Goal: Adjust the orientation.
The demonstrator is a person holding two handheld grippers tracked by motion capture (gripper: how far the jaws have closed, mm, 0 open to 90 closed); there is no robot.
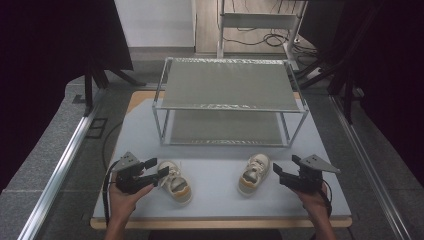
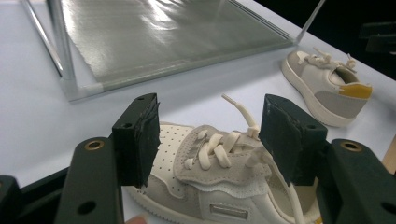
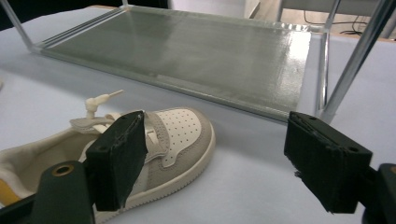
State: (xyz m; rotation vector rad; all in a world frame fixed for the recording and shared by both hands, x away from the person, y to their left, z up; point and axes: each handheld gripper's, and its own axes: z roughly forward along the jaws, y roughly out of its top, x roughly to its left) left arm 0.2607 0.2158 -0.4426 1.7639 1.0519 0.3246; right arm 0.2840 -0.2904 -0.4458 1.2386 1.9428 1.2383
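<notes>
Two small shoes lie on the bench (image 1: 220, 205) near its front edge, in front of a two-tier metal rack (image 1: 230, 100). The left shoe (image 1: 176, 181) sits toward the front left corner, the right shoe (image 1: 254, 173) toward the front right, well apart from it. The left tool (image 1: 152, 170) has its jaws spread wide on either side of the left shoe's laces, with gaps showing, not pressing. The right tool (image 1: 281, 172) is wide open just beside the right shoe and holds nothing.
</notes>
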